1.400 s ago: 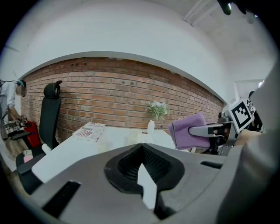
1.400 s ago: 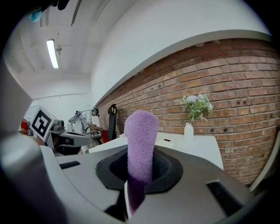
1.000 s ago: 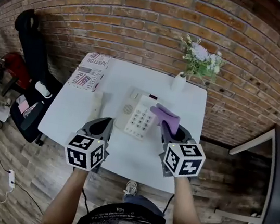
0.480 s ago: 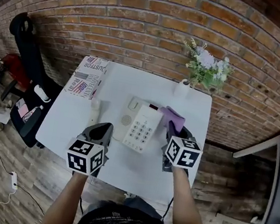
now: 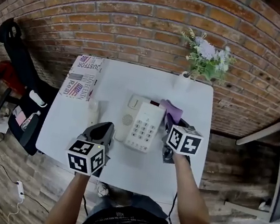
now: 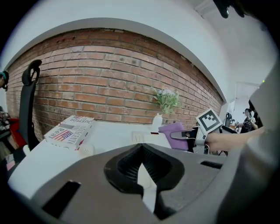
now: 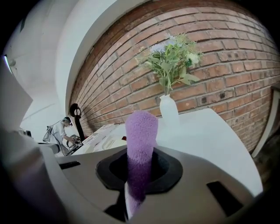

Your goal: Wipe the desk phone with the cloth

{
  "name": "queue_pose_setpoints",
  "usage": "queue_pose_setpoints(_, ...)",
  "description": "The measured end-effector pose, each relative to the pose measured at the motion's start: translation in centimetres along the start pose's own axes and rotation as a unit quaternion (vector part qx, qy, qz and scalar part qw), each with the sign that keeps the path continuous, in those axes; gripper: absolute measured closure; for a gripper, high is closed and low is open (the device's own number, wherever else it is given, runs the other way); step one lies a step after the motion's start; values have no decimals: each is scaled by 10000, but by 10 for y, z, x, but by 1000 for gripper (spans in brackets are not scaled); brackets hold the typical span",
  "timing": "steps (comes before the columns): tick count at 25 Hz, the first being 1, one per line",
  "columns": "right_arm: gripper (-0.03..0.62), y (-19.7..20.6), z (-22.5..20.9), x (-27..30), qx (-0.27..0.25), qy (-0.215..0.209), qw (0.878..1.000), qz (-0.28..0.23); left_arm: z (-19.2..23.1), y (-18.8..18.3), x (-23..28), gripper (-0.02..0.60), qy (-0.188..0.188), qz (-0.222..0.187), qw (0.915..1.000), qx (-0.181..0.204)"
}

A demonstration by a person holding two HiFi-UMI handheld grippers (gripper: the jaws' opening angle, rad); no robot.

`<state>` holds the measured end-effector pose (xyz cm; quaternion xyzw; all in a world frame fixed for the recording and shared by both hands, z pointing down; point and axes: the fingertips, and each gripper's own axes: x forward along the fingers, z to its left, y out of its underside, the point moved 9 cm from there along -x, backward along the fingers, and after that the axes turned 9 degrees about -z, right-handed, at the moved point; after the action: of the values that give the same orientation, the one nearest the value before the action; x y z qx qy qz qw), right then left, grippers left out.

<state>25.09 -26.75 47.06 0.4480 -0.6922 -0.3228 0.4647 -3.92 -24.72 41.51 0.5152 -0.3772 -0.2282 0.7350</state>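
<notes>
The white desk phone [image 5: 142, 122] sits mid-table with its keypad facing up. Its handset [image 5: 93, 112] lies on the table to the left of the base. My right gripper [image 5: 169, 122] is shut on a purple cloth [image 5: 172, 110], which rests at the phone's far right corner; the cloth [image 7: 141, 131] stands up between the jaws in the right gripper view. My left gripper [image 5: 105, 128] hovers near the phone's near left corner, jaws together and nothing in them. In the left gripper view the phone [image 6: 144, 139] and the cloth [image 6: 173, 130] lie ahead.
A printed cardboard box [image 5: 82, 76] lies at the table's far left. A white vase [image 5: 183, 81] with flowers stands at the far edge by the brick wall. A black chair [image 5: 13, 46] is to the left of the white table [image 5: 121, 166].
My right gripper has carried the cloth from over the keypad's right side to the phone's far right corner. The left gripper has barely moved.
</notes>
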Motion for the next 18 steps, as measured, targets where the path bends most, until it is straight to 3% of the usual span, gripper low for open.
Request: queue_pose_setpoints(18,551,43,41,-38,169,306,9992,170,23,6,-12,580,805,97,9967,86)
